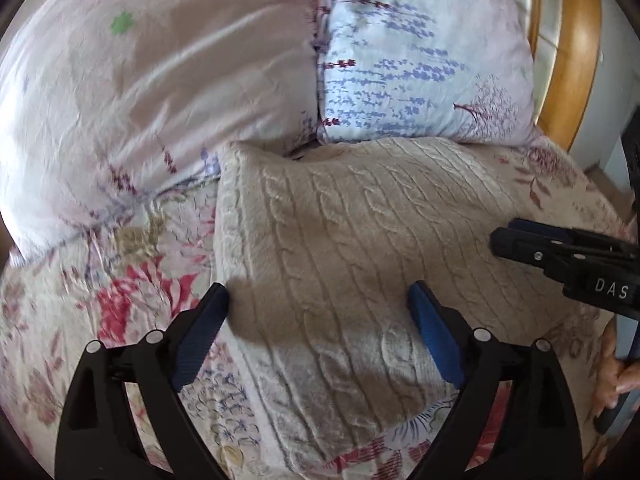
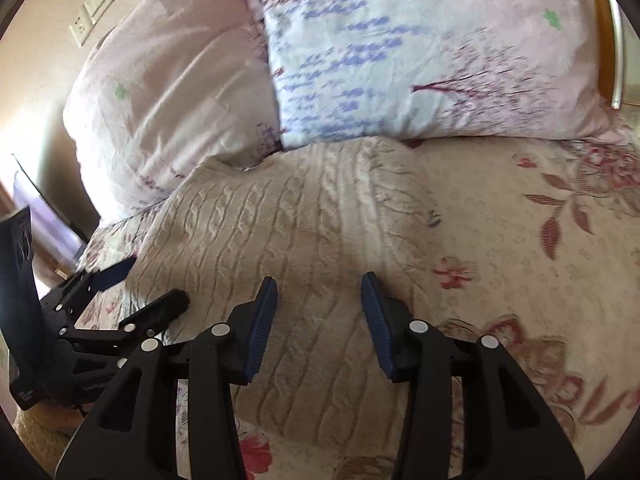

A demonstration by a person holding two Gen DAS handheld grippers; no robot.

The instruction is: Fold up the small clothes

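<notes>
A beige cable-knit sweater [image 1: 352, 240] lies folded in a rough rectangle on the floral bedspread [image 1: 132, 292], its far edge against the pillows. It also shows in the right wrist view [image 2: 288, 232]. My left gripper [image 1: 318, 296] is open and empty, its fingers astride the sweater's near left part. My right gripper [image 2: 320, 286] is open and empty, just above the sweater's near right part. The right gripper also shows at the right edge of the left wrist view [image 1: 504, 236]. The left gripper shows at the left of the right wrist view [image 2: 152, 284].
Two pillows lean at the head of the bed, a pink one [image 1: 152, 80] and a blue lavender-print one [image 1: 420, 60]. A wooden headboard [image 1: 576, 48] stands behind them. Wall switches [image 2: 90, 10] are on the left wall. Bare bedspread [image 2: 520, 240] lies right of the sweater.
</notes>
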